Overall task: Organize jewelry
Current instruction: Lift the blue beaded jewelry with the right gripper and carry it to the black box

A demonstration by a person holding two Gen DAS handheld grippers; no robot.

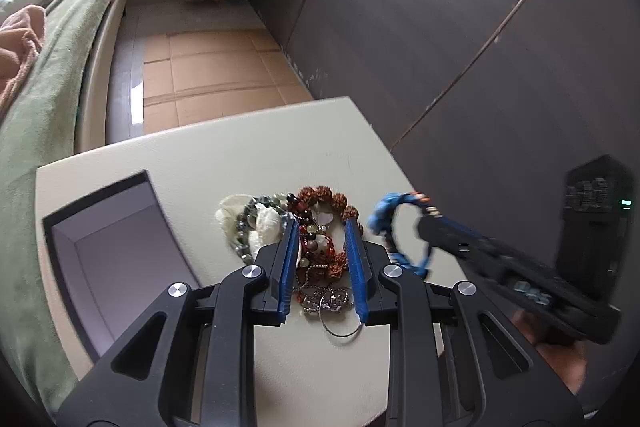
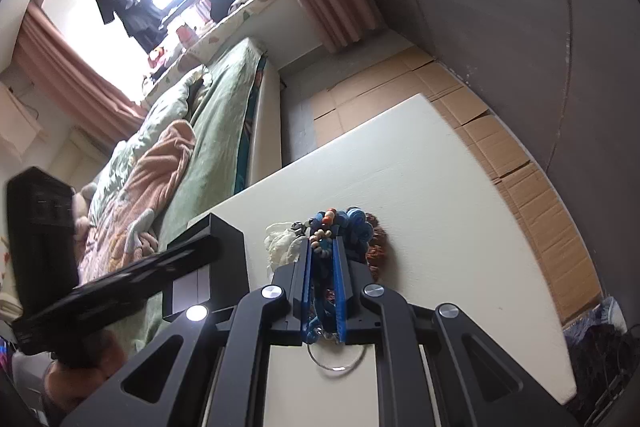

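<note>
White table (image 1: 208,155) | right claw (image 2: 323,251) grips blue bracelet (image 1: 386,215) | left claw (image 1: 322,231) parted

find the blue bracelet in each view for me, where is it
Left wrist view: the blue bracelet hangs right of centre, held in the right tool.
Right wrist view: it sits at bottom centre, between that tool's pads.
Shared landmark: the open dark box on the white table.
</note>
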